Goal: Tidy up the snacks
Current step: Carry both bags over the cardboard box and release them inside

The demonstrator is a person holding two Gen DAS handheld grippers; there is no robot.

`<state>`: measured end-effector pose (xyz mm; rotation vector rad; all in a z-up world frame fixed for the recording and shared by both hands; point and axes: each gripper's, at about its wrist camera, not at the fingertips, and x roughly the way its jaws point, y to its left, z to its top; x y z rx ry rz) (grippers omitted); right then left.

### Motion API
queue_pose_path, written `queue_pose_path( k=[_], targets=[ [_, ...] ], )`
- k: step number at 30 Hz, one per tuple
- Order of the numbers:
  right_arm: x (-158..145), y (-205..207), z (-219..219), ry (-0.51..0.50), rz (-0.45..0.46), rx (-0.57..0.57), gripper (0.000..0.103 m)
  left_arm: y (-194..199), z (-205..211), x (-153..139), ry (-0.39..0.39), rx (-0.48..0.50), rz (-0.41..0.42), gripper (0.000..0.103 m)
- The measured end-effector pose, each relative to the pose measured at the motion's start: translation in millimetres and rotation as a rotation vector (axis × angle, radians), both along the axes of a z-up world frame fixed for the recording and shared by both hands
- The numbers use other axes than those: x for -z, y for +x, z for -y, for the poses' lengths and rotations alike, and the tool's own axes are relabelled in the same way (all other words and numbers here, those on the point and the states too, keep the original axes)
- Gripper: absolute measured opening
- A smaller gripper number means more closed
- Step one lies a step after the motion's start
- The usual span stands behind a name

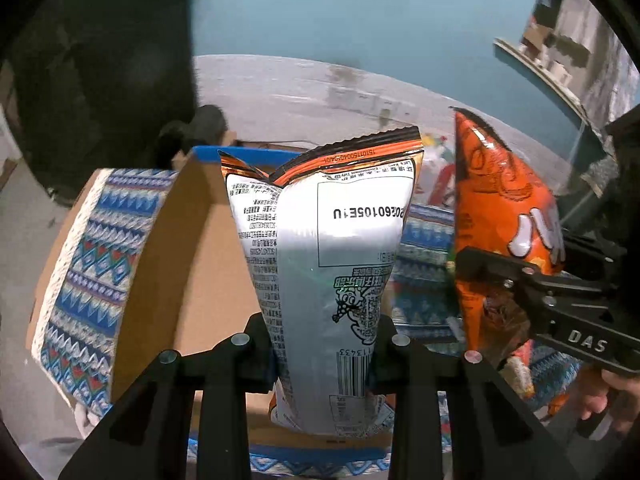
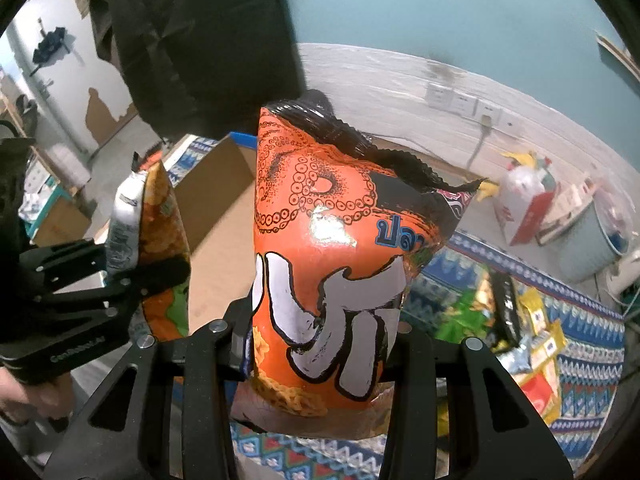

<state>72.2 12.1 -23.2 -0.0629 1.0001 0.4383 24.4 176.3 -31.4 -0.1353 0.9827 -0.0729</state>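
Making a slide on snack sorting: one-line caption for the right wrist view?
Right gripper clamps an orange octopus-print snack bag above the cardboard box.

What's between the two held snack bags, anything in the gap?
Nothing. In the left wrist view the silver bag and the orange bag hang apart, with only patterned cloth showing behind the gap.

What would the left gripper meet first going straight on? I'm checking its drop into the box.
Probably the cardboard box's bare inside: the left gripper, shut on the silver snack bag, points down into it. Depth is hard to judge.
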Motion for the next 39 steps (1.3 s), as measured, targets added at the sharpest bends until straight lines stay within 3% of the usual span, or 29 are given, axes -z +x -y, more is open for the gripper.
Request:
queue_pose_path(
  k=[9,11,16,26,32,39],
  targets=[
    [13,15,-42,-0.012,-0.02,-0.048,0.039,4,-40,25,0.021,-0.107,-0.07,0.033],
    [16,19,-48,-0.006,-0.03,-0.053,0.04,6,-47,29,0.032,-0.144,-0.103,0.046],
    [22,29,-65,0.008,-0.049,-0.068,0.04,6,-59,26,0.039,-0.192,-0.096,0.063],
    [41,35,-100,-0.012,-0.098,-0.141,0.04,-4,-64,13,0.144,-0.224,-0.054,0.067],
    [44,37,-95,-0.011,-0.109,-0.125,0.059,-6,-61,6,0.137,-0.222,-0.046,0.068],
    [27,31,-74,0.012,-0.068,-0.09,0.071,-8,-47,-2,0.146,-0.196,-0.029,0.07]
  ],
)
